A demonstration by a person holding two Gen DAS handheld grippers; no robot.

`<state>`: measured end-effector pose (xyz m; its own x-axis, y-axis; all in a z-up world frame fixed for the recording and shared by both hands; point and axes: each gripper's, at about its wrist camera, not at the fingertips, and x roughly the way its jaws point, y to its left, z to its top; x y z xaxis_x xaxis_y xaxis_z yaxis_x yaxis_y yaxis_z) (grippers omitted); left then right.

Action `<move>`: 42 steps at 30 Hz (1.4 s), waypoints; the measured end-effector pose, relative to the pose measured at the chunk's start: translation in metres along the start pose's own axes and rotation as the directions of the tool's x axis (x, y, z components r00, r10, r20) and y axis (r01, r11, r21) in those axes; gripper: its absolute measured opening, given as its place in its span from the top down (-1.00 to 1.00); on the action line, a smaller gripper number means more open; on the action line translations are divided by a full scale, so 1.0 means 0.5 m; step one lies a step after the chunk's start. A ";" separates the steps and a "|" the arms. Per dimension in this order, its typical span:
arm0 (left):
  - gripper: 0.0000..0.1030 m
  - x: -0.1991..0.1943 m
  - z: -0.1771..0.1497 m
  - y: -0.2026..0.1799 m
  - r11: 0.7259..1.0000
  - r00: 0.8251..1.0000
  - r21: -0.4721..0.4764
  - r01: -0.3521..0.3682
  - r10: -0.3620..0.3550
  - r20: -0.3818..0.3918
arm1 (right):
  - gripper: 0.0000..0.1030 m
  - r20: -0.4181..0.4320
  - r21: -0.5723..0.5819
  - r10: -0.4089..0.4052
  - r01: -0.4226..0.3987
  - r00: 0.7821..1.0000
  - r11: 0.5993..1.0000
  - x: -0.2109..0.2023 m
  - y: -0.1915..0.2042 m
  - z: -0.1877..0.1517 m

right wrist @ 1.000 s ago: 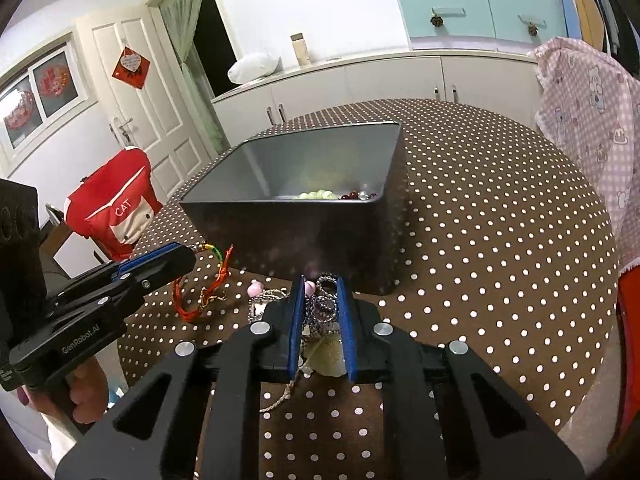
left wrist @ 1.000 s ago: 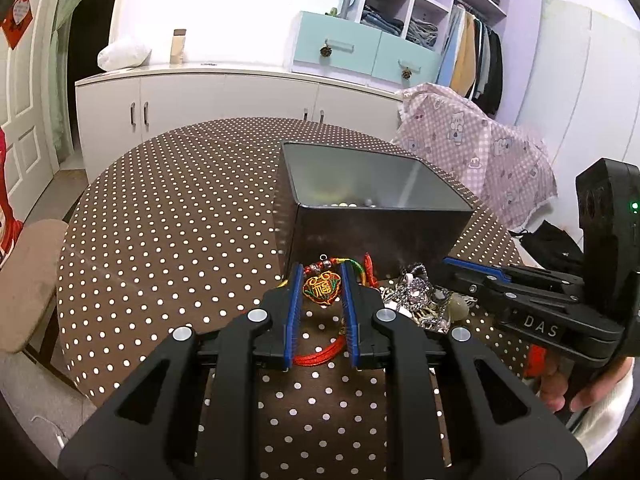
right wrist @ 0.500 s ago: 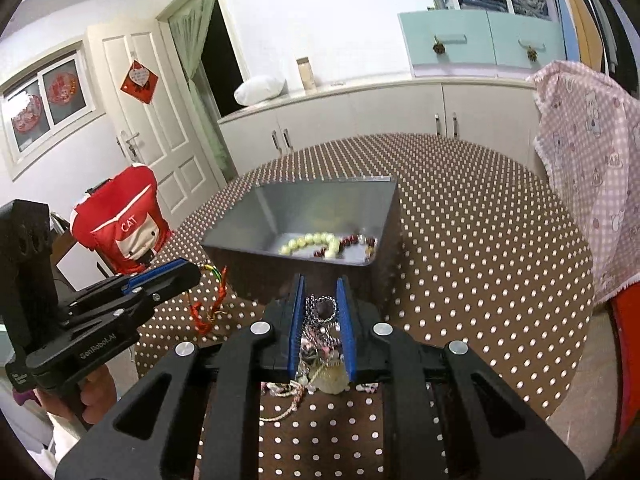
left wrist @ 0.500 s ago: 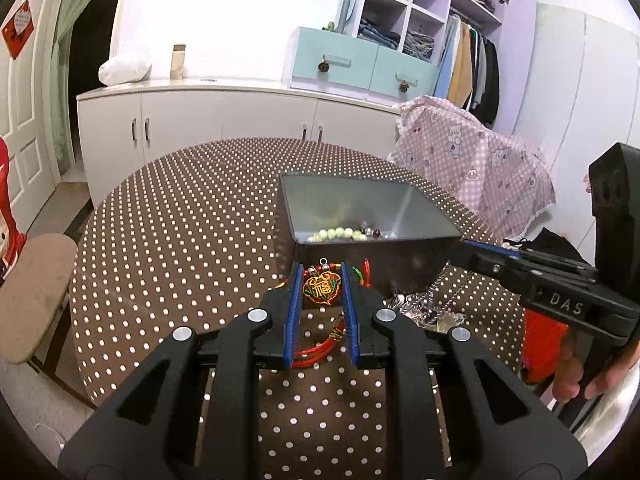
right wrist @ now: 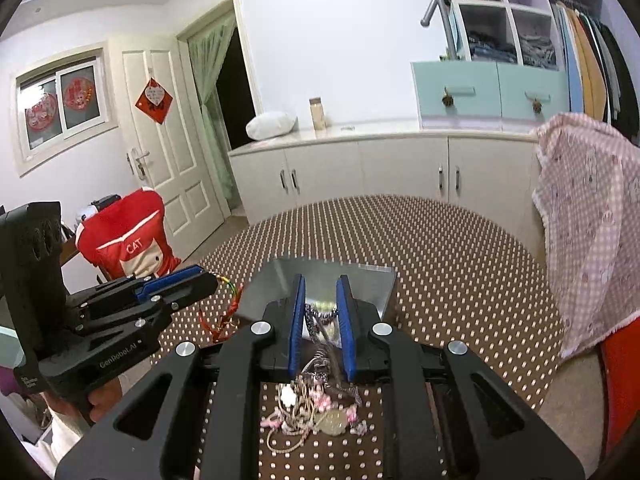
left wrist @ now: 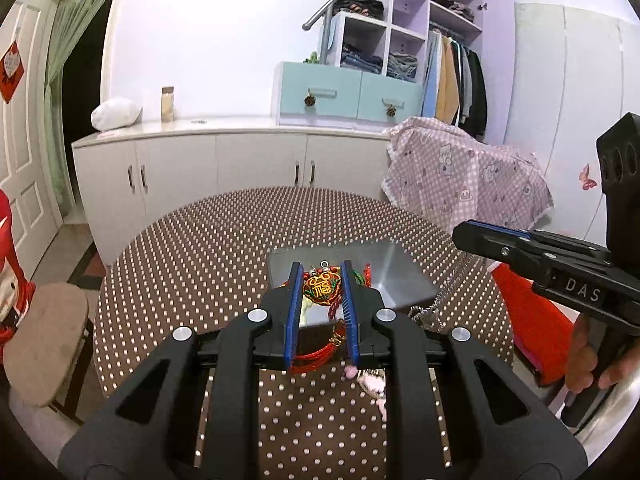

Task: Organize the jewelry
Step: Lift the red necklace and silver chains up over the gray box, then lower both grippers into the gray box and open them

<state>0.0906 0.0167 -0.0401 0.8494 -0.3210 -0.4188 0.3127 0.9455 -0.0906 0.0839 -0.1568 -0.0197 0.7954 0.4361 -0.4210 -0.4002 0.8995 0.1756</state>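
Note:
My left gripper is shut on a red and gold embroidered charm; its red cord hangs below the pads. Just beyond and below it stands the open metal box on the dotted tablecloth. My right gripper is shut on a silver chain, which runs down to a tangled bunch of pink and cream jewelry over the table. In the right wrist view the left gripper is at the left with the red cord dangling. The right gripper shows at the right of the left wrist view.
The round table carries a brown cloth with white dots. A padded stool stands at its left, and a pink checked cloth is draped behind it. White cabinets line the wall. A chair with a red cover stands left.
Both grippers have risen with their jewelry still held. The box has sunk lower in both views, and the chain now stretches up from the bunch.

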 end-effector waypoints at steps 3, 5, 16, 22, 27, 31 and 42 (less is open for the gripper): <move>0.63 -0.001 0.022 -0.005 1.000 1.000 0.009 0.006 -0.006 0.013 | 0.73 0.023 -0.010 0.003 -0.003 1.000 1.000 -0.005 0.001 0.018; 0.63 -0.002 0.033 -0.009 1.000 1.000 0.017 0.002 -0.002 0.024 | 0.73 0.032 -0.013 0.000 0.000 0.999 1.000 -0.007 -0.001 0.028; 0.63 -0.008 0.077 -0.026 0.999 0.998 0.042 0.011 -0.014 0.060 | 0.73 0.096 -0.034 -0.012 0.015 0.995 0.999 -0.026 -0.009 0.097; 0.63 -0.007 0.112 -0.032 0.998 0.996 0.056 0.024 -0.029 0.079 | 0.73 0.118 -0.050 -0.013 0.019 0.993 0.999 -0.030 -0.004 0.138; 0.63 -0.005 0.140 -0.031 0.998 0.994 0.050 0.040 -0.045 0.095 | 0.73 0.130 -0.067 -0.010 0.019 0.991 0.998 -0.029 0.003 0.162; 0.63 0.004 0.156 -0.027 0.998 0.994 0.037 0.048 -0.051 0.094 | 0.73 0.137 -0.078 -0.007 0.018 0.991 0.997 -0.026 0.005 0.177; 0.63 0.062 0.128 -0.014 0.998 0.998 -0.002 0.064 -0.064 0.010 | 0.73 0.024 -0.048 0.026 -0.025 0.999 0.999 0.053 -0.003 0.124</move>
<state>0.1420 -0.0034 0.0053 0.8319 -0.3809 -0.4036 0.3652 0.9233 -0.1188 0.1340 -0.1448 0.0239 0.7954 0.4601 -0.3944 -0.4412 0.8858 0.1435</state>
